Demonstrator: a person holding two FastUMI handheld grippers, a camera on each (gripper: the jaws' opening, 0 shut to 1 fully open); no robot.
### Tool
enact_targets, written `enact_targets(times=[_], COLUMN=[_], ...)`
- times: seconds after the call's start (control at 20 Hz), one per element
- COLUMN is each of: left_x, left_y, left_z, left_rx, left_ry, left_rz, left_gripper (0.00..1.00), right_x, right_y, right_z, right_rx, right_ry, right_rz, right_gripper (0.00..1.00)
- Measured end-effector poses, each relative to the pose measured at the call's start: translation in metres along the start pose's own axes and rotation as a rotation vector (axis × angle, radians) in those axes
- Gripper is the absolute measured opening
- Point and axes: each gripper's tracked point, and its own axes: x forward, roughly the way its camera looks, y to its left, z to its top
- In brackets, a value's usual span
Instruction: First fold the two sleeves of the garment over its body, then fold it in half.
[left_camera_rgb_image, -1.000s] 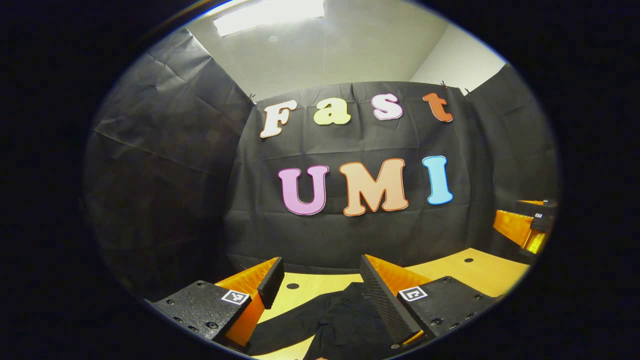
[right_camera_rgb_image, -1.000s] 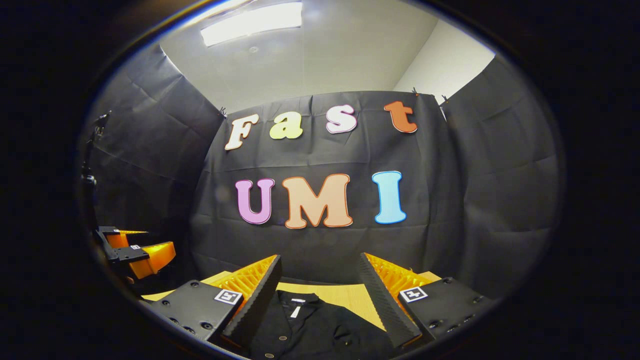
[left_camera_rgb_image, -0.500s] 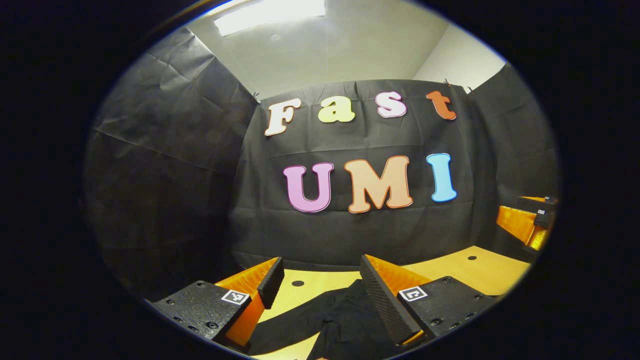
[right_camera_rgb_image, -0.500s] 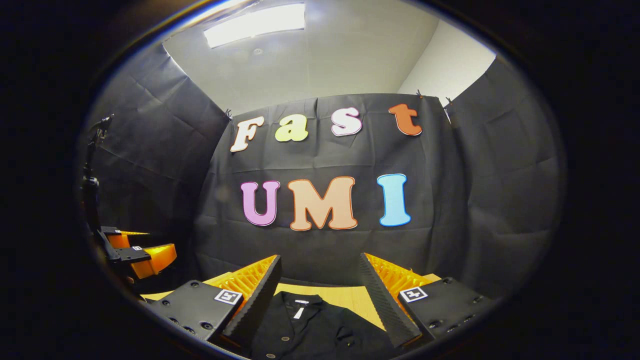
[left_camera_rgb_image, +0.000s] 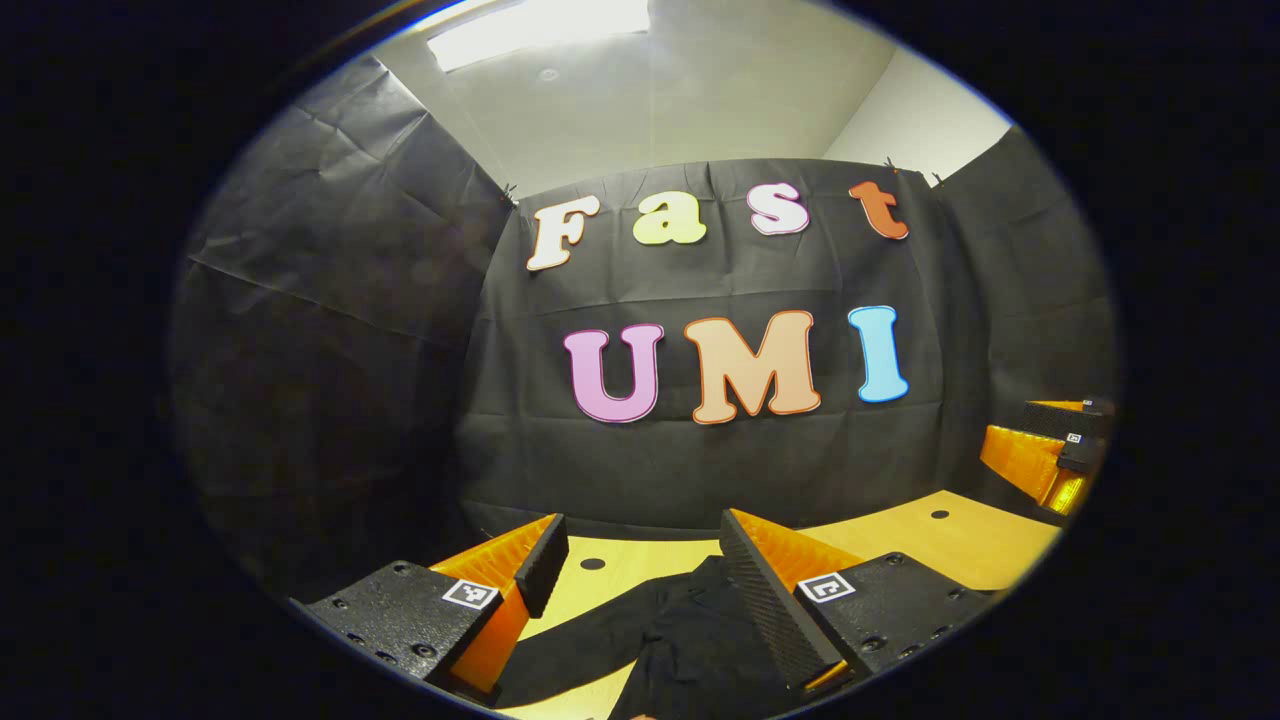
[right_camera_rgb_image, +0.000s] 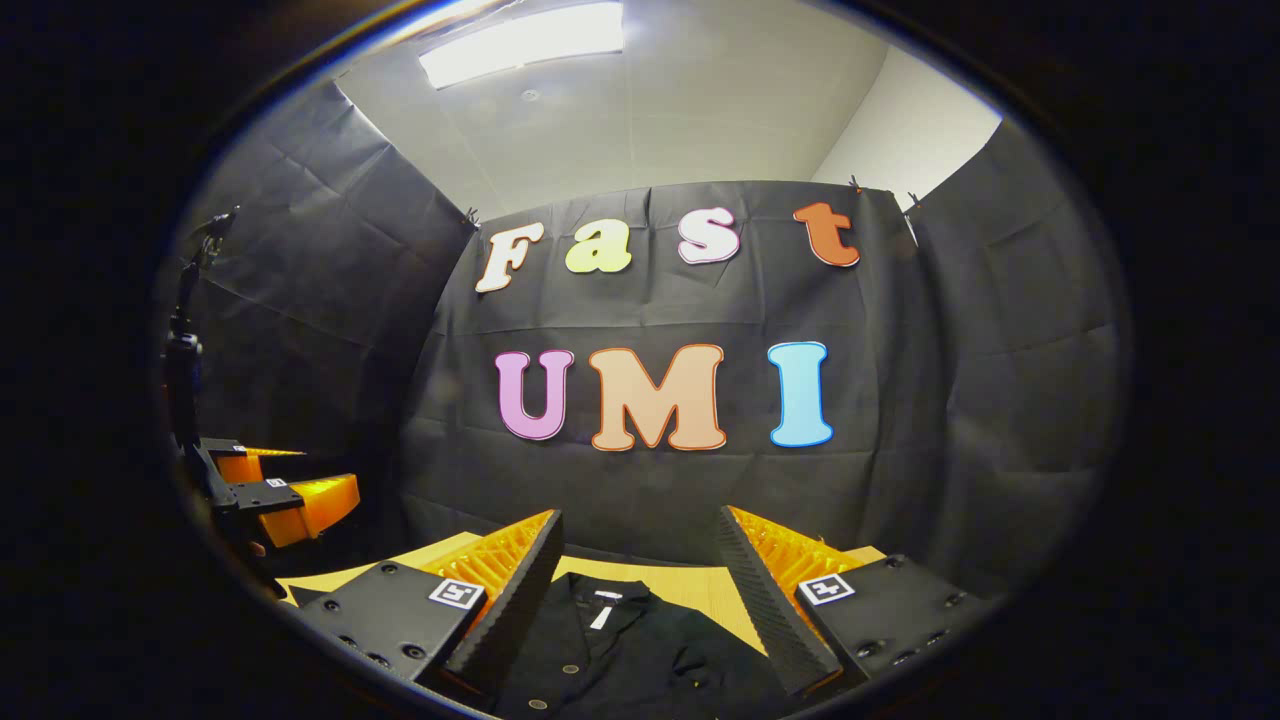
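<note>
Left gripper view shows the left gripper (left_camera_rgb_image: 640, 575) with its 2 fingers (left_camera_rgb_image: 762, 600) spread apart and nothing between them. It hangs above the table (left_camera_rgb_image: 930, 540), and under the gap lies the dark garment (left_camera_rgb_image: 680, 640), spread flat on the wood. One sleeve (left_camera_rgb_image: 570, 660) goes out toward the lower left. The right finger covers part of the cloth. Farther at the right edge the other gripper (left_camera_rgb_image: 1050, 455) is seen above the table.

Right gripper view shows the right gripper (right_camera_rgb_image: 640, 580) also with fingers (right_camera_rgb_image: 510, 600) wide apart, holding nothing, above the table (right_camera_rgb_image: 690, 585). Between them lies the garment (right_camera_rgb_image: 620, 660) with its collar (right_camera_rgb_image: 600, 600) pointing to the back wall (right_camera_rgb_image: 660, 490) and buttons down the front. At the far left the left gripper (right_camera_rgb_image: 280, 490) hangs in the air, apart from the garment.
</note>
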Motion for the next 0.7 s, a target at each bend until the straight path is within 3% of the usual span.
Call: enact_targets(times=[0.7], left_x=[-0.006], left_y=[-0.024], left_z=[-0.002], left_rx=[0.002], left_ry=[0.017], left_rz=[0.014], left_gripper=[0.98], right_x=[-0.010], right_y=[-0.118], right_z=[-0.054], right_rx=[-0.116], right_ry=[0.140], right_rz=[-0.123], right_gripper=[0.98])
